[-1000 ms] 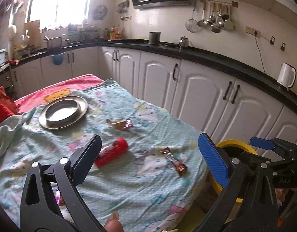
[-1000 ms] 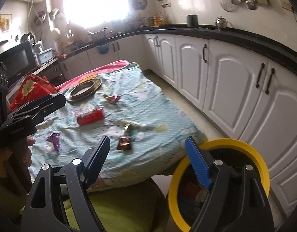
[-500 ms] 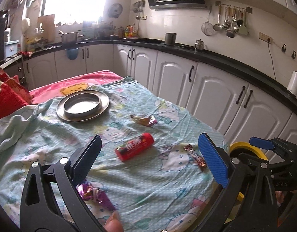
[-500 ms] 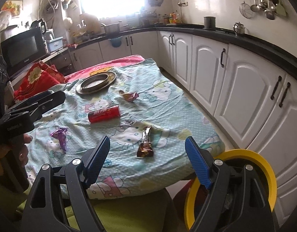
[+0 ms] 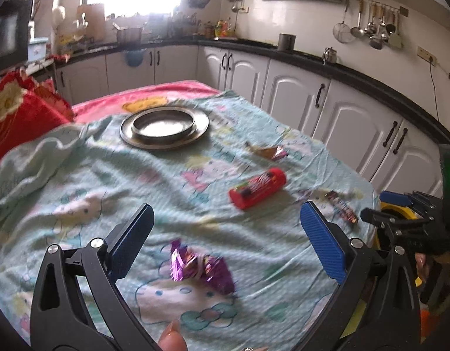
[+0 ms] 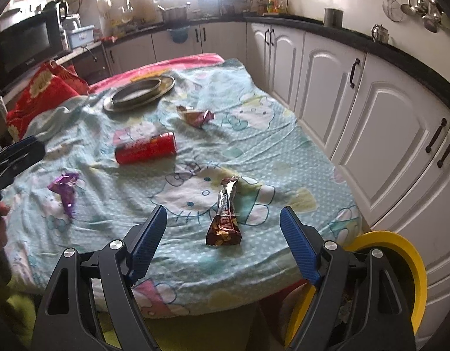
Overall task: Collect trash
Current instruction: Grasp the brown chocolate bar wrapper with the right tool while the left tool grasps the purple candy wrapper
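Both grippers hover spread and empty over the bed, so the step in hand looks like the approach to a first pick. The left gripper frames the purple wrapper; the right gripper frames the brown bar. The red can lies beyond the bar, another wrapper farther on. The bin stands just right of the bar, off the bed's edge. Next, each must probably lower and close.
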